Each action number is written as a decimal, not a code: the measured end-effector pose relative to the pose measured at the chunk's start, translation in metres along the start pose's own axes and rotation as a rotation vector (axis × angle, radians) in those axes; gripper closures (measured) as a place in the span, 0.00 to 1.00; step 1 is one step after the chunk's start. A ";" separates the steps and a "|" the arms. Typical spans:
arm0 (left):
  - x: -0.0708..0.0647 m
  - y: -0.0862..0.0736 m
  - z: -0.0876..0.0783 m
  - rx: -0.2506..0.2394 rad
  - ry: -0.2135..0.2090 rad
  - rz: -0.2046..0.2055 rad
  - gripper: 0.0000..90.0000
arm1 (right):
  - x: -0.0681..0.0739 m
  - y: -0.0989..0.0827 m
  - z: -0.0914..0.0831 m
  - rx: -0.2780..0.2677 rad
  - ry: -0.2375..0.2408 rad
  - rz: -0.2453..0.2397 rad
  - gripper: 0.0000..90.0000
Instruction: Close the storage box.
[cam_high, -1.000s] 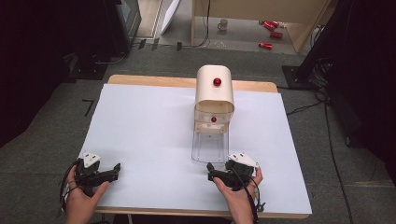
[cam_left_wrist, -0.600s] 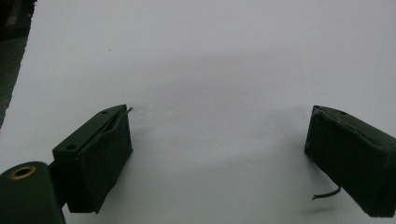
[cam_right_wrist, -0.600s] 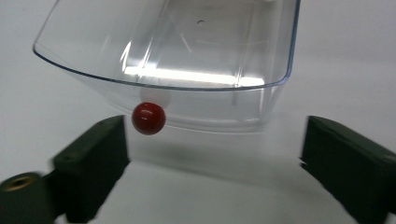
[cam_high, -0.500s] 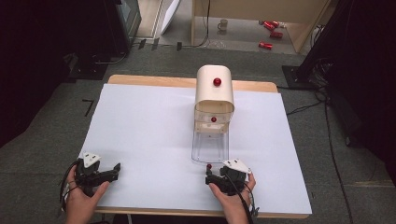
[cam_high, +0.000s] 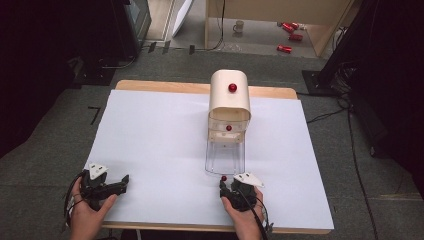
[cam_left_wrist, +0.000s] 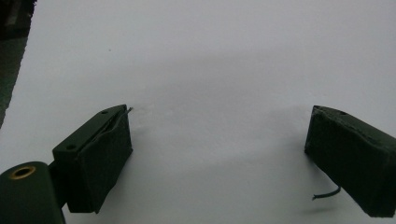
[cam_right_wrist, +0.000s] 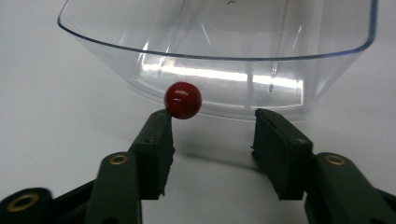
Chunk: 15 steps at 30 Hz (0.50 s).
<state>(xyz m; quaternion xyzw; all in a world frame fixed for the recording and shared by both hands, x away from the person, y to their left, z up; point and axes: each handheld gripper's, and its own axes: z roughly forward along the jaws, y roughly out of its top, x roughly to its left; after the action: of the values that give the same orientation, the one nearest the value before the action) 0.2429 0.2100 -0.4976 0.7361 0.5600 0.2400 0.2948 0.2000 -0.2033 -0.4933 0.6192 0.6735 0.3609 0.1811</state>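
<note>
Right gripper sits at the near edge of the table, jaws apart with nothing between them, pointed at the front wall of a clear plastic drawer. A small red knob on that drawer front is right at the tip of the jaw on the left of the right gripper view, touching or just off it, can't tell which; the other jaw is well clear of it. In the high view the right gripper is held in the right hand, with the red knob just ahead of it and the clear drawer pulled out flat on the white table top. Drawer comes out of a cream round-topped cabinet further back at the middle of the table; cabinet has a second red knob on top and a third on an inner drawer front. Left gripper has its jaws wide apart, empty, over bare white surface. High view puts the left gripper at the near left corner in the left hand, well apart from the drawer.
</note>
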 end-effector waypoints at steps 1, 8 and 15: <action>0.000 0.000 0.000 0.000 0.000 0.000 0.08 | 0.001 0.000 0.000 0.000 0.010 0.001 0.60; 0.000 0.000 0.000 0.000 0.000 0.000 0.08 | 0.007 -0.001 0.000 -0.011 0.033 -0.029 0.81; 0.000 0.000 0.000 0.000 0.000 0.000 0.08 | 0.011 0.000 0.000 -0.017 0.033 -0.041 0.91</action>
<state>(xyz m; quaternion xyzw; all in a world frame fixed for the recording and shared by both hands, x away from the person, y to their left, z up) 0.2429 0.2100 -0.4976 0.7362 0.5600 0.2400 0.2948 0.1982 -0.1925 -0.4914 0.5975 0.6859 0.3732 0.1826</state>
